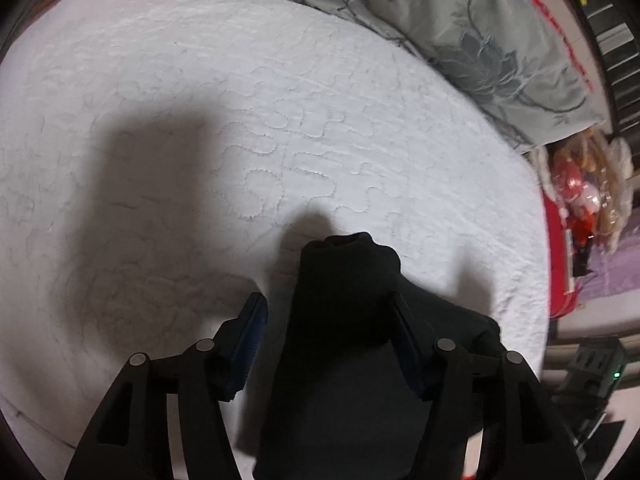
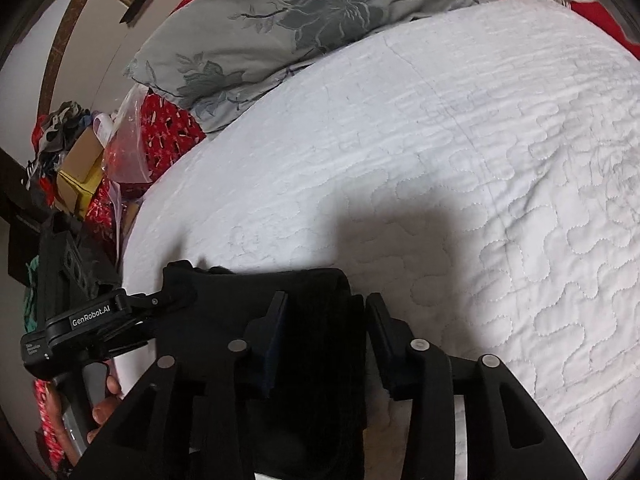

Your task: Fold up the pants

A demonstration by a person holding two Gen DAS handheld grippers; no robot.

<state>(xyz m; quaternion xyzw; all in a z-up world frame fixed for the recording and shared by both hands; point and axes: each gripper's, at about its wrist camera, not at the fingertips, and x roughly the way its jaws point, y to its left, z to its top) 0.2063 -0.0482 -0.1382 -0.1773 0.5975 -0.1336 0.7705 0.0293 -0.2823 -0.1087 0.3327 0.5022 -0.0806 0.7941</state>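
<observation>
The black pants (image 1: 344, 320) lie on the white quilted bed (image 1: 240, 120) at its near edge. In the left wrist view my left gripper (image 1: 326, 308) is open, its two fingers set either side of a raised bunch of the black fabric. In the right wrist view my right gripper (image 2: 326, 308) is open around an edge of the pants (image 2: 316, 320), fabric between the fingers. The left gripper (image 2: 176, 296) shows in the right wrist view at the left, at the pants' other corner, held by a hand.
A grey flowered pillow (image 1: 460, 28) lies at the head of the bed; it also shows in the right wrist view (image 2: 288, 28). Red bedding, boxes and bags (image 2: 92, 160) crowd the floor beside the bed. A doll and clutter (image 1: 588, 196) sit past the bed's right edge.
</observation>
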